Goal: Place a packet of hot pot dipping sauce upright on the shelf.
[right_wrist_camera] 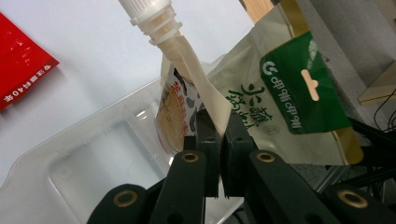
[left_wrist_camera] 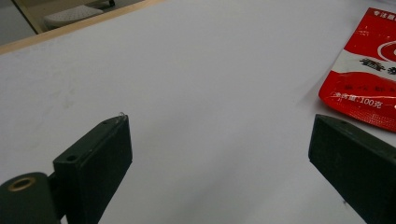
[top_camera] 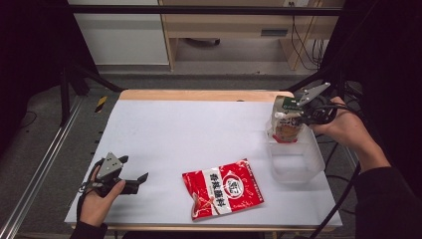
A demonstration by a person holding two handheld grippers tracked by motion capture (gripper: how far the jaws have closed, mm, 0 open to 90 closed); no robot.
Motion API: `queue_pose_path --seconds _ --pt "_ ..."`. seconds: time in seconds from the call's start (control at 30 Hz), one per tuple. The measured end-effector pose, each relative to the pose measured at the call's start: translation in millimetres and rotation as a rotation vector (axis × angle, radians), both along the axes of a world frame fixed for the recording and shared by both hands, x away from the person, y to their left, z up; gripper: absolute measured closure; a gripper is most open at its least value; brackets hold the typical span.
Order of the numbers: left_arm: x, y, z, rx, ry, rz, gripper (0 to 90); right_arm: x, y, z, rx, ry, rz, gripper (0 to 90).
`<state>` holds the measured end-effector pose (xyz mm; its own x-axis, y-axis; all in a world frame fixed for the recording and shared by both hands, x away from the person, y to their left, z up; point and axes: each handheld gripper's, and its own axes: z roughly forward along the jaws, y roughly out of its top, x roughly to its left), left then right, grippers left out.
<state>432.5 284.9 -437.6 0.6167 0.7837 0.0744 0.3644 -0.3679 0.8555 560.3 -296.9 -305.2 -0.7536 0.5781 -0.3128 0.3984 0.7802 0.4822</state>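
The right gripper [right_wrist_camera: 215, 122] pinches a beige spouted pouch with a green label [right_wrist_camera: 275, 100] above the clear plastic tub [top_camera: 298, 162]; the left gripper [left_wrist_camera: 219, 154], jaws wide apart, rests near the flat red sachet [top_camera: 222, 188].

Black two-jaw left tongs [top_camera: 133, 182], right tongs [top_camera: 291, 111], grey triangular top plates, brass-ringed screw holes, dark sleeves

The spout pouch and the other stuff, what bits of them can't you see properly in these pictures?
- Spout pouch: in the right gripper view its lower edge is hidden behind the shut right gripper; the cap is cut off by the top edge.
- Red packet: cut off by the right edge in the left gripper view.
- Clear container: in the high view the pouch covers its far rim.
- Pouch print: too small in the high view.
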Motion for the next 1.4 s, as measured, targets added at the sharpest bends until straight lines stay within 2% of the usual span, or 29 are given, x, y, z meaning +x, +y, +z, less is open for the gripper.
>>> queue_pose_path --seconds 0.43,0.8,1.4 --pt "0.0 -0.8 -0.3 0.002 0.003 -0.008 6.2 7.9 2.0 -12.4 0.011 0.049 -0.009 88.1" --pt "0.1 -2.5 -0.8 0.005 0.008 -0.019 6.2 15.4 2.8 -30.2 0.031 0.093 -0.031 87.9" --pt "0.1 -2.0 -0.8 0.005 0.008 -0.017 6.2 19.0 -9.1 -35.8 0.066 0.086 -0.067 86.4"
